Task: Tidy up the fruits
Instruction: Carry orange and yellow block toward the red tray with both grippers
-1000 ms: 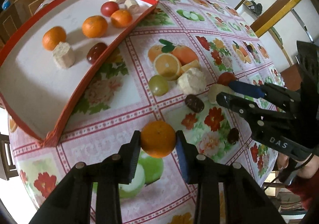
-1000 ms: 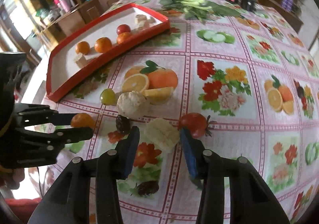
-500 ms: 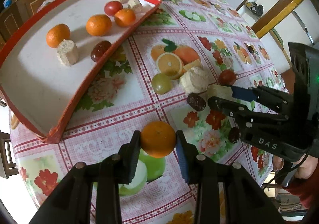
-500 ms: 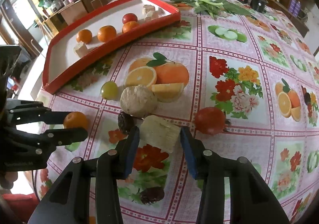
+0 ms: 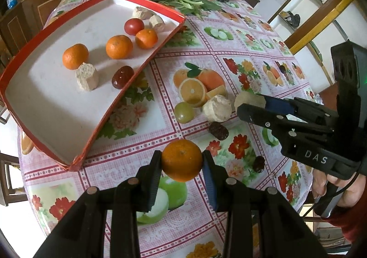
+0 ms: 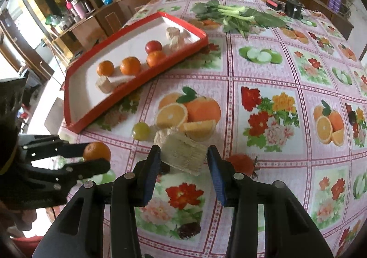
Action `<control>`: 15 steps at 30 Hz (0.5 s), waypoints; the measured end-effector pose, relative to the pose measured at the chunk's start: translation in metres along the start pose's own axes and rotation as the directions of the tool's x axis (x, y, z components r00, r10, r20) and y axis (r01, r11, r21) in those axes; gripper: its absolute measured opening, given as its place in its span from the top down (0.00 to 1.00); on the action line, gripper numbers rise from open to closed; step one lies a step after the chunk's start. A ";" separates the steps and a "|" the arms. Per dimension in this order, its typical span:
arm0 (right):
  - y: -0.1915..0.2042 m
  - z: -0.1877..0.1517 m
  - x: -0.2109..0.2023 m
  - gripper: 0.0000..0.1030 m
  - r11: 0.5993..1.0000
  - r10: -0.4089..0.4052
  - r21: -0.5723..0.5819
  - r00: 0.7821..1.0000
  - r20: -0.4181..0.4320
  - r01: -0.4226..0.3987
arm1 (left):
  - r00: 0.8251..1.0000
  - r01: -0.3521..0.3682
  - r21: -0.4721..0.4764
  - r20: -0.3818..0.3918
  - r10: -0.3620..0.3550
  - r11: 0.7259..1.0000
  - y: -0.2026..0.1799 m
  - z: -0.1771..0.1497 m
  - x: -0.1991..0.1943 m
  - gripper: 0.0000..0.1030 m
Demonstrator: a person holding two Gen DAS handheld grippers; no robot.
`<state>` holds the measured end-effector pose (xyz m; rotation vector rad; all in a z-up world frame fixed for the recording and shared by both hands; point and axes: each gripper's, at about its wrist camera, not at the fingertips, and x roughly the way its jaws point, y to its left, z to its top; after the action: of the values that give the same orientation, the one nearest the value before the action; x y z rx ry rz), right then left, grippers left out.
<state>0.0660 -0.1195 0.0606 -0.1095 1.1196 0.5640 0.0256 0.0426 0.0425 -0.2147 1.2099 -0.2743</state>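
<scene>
The surface (image 6: 263, 88) is a round one under a glossy pink-checked cloth printed with squares of oranges, flowers, green apples and sliced fruit; dark wood trim and cabinets ring the room behind it, bottles stand on a shelf at the far left of the right wrist view, and a flowered mural runs along the back wall. A bunch of leafy greens (image 6: 236, 17) lies at the far edge, with a small black object beside it. A shallow tray (image 5: 96, 118) with red cardboard walls and a matte white floor sits on the left; in it are three tangerines (image 5: 119, 46), a smooth red tomato (image 5: 134, 26), a shiny dark date (image 5: 122, 76) and rough pale chunks (image 5: 87, 76). The left gripper (image 5: 182, 161) has its jaws clamped on a pebbly round tangerine (image 5: 182, 160), held above the cloth near the tray's nearest corner. The right gripper (image 6: 183, 159) has its jaws pressed on a pale, fibrous, blocky chunk (image 6: 183, 154), lifted just off the cloth. Loose on the cloth near it lie a green grape (image 6: 140, 130), another lumpy pale chunk (image 5: 216, 107), a wrinkled dark date (image 5: 218, 130), a second date (image 6: 189, 230) and a red tomato (image 6: 240, 164). White letters "DAS" show on the right gripper's black body in the left wrist view, and a hand (image 5: 330, 186) grips its handle.
</scene>
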 end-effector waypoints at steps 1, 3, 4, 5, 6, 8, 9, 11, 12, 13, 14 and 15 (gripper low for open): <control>0.002 0.001 -0.001 0.61 1.000 0.002 -0.002 1.000 0.003 -0.002 | 1.000 0.000 0.002 0.001 0.000 1.000 0.000 0.000 -0.001 0.64; 0.003 0.002 -0.001 0.61 1.000 0.004 -0.008 1.000 0.004 -0.004 | 1.000 0.001 0.007 0.005 -0.001 1.000 -0.001 0.002 -0.004 0.64; 0.004 0.002 -0.001 0.61 1.000 0.006 -0.009 1.000 0.006 -0.006 | 1.000 0.001 0.009 0.008 -0.001 1.000 -0.002 0.003 -0.005 0.64; 0.005 0.003 -0.001 0.61 1.000 0.008 -0.009 1.000 0.006 -0.008 | 1.000 0.002 0.010 0.012 -0.002 1.000 -0.003 0.004 -0.006 0.64; 0.005 0.003 -0.001 0.61 1.000 0.010 -0.008 1.000 0.006 -0.010 | 1.000 0.003 0.011 0.014 -0.003 1.000 -0.003 0.005 -0.008 0.64; 0.006 0.003 -0.002 0.61 1.000 0.013 -0.006 1.000 0.008 -0.013 | 1.000 0.002 0.012 0.022 -0.002 1.000 -0.003 0.007 -0.011 0.64; 0.006 0.003 -0.002 0.61 1.000 0.014 -0.006 1.000 0.009 -0.014 | 1.000 0.003 0.012 0.027 -0.003 1.000 -0.003 0.009 -0.013 0.64; 0.007 0.004 -0.002 0.61 1.000 0.016 -0.004 1.000 0.012 -0.016 | 0.999 0.004 0.013 0.034 -0.005 1.000 -0.003 0.010 -0.015 0.64; 0.007 0.004 -0.003 0.61 1.000 0.017 -0.003 1.000 0.013 -0.017 | 0.999 0.004 0.015 0.038 -0.005 1.000 -0.003 0.011 -0.017 0.64; 0.007 0.004 -0.003 0.61 1.000 0.018 -0.001 1.000 0.015 -0.018 | 0.999 0.004 0.017 0.041 -0.004 1.000 -0.003 0.012 -0.018 0.64; 0.007 0.004 -0.003 0.61 1.000 0.019 0.002 1.000 0.016 -0.019 | 0.999 0.002 0.018 0.044 -0.003 1.000 -0.003 0.013 -0.019 0.64; 0.007 0.004 -0.004 0.61 1.000 0.020 0.003 1.000 0.017 -0.020 | 0.999 0.001 0.018 0.047 -0.002 1.000 -0.002 0.013 -0.021 0.64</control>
<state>0.0643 -0.1133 0.0667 -0.0906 1.1065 0.5800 0.0313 0.0473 0.0661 -0.2056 1.1602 -0.2800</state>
